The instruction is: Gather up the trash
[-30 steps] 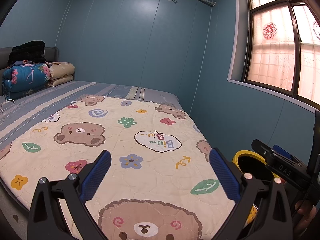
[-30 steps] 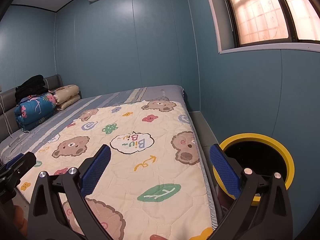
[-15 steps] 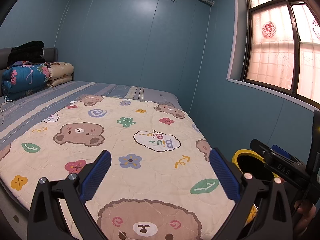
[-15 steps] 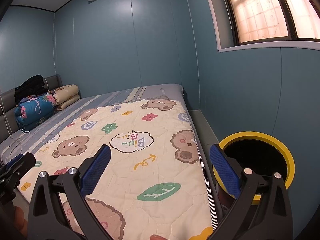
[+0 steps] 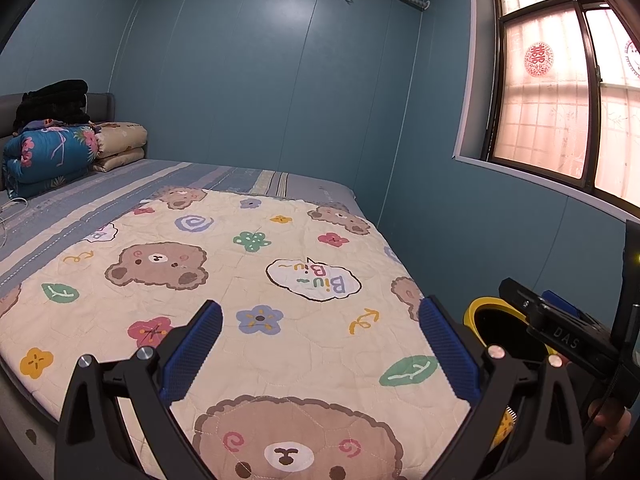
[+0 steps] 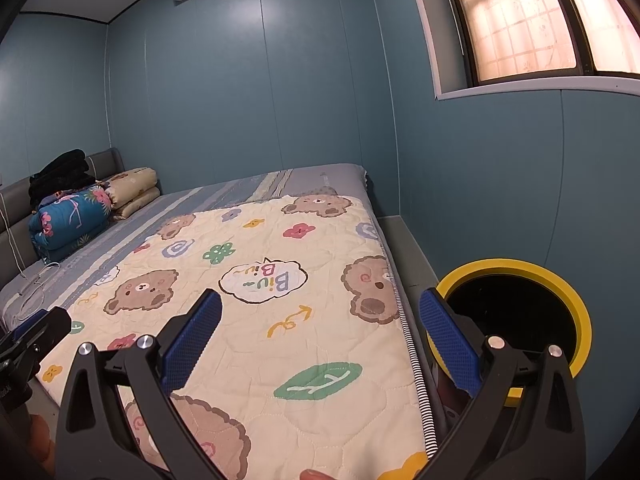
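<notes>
We hold both tools at the foot of a bed in a blue-walled room, and neither has anything between its fingers: the left gripper [image 5: 320,346] stands spread wide over the bear-print quilt [image 5: 256,280], and the right gripper [image 6: 320,340] is spread just as wide and equally empty. A yellow-rimmed bin [image 6: 520,312] with a dark mouth sits on the floor in the gap between the bed's edge and the wall below the window [image 6: 532,16]. It lies to the right of both tools, just beyond the right gripper's right-hand finger, and in the left wrist view it shows only in part, behind the other tool. We judge the right hand the nearer to it. As for trash itself, we see none: the quilt shows only its printed bears and flowers, and the folded bedding [image 5: 52,152] at the head of the bed is no litter. That fits either a bed already cleared into the bin or a search for scraps that lie out of view; the bin's dark inside does not tell us which. The bin is round, so it offers no long axis to line up with.
</notes>
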`<action>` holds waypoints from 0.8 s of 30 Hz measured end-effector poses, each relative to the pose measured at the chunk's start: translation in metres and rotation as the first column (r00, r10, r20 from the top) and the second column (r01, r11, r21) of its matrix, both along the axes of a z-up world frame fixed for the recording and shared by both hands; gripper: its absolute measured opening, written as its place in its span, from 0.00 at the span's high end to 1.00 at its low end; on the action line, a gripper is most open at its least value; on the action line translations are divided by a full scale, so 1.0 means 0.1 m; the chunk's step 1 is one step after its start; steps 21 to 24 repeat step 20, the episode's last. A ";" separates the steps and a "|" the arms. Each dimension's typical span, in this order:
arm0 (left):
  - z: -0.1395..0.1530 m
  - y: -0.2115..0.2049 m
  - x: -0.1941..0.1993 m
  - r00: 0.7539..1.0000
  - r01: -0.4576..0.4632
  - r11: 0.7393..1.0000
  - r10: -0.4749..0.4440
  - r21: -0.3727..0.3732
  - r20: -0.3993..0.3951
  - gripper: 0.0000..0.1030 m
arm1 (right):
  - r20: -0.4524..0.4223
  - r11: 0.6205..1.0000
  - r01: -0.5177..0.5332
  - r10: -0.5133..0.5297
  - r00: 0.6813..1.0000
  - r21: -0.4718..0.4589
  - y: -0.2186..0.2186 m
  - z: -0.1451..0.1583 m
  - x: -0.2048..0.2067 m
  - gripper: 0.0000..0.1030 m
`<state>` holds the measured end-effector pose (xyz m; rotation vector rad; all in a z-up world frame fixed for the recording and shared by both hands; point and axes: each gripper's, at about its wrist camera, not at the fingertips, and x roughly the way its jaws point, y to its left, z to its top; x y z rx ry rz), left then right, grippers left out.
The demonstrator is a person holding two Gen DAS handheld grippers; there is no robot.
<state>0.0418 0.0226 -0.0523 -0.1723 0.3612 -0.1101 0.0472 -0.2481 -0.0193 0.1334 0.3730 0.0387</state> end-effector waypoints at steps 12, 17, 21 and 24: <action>0.00 0.03 0.02 1.000 -0.006 1.000 0.006 0.001 0.002 0.08 | -0.011 1.000 -0.002 0.002 1.000 0.006 0.01 -0.02 0.01 0.08; -0.01 0.04 0.04 1.000 -0.003 1.000 0.003 -0.003 -0.009 0.08 | -0.015 1.000 -0.004 0.004 1.000 0.006 0.01 -0.03 0.02 0.08; -0.01 0.05 0.04 1.000 -0.003 1.000 0.003 -0.002 -0.008 0.08 | -0.020 1.000 -0.004 0.004 1.000 0.008 0.01 -0.03 0.04 0.08; -0.01 0.05 0.04 1.000 -0.003 1.000 0.003 -0.002 -0.008 0.08 | -0.020 1.000 -0.004 0.004 1.000 0.008 0.01 -0.03 0.04 0.08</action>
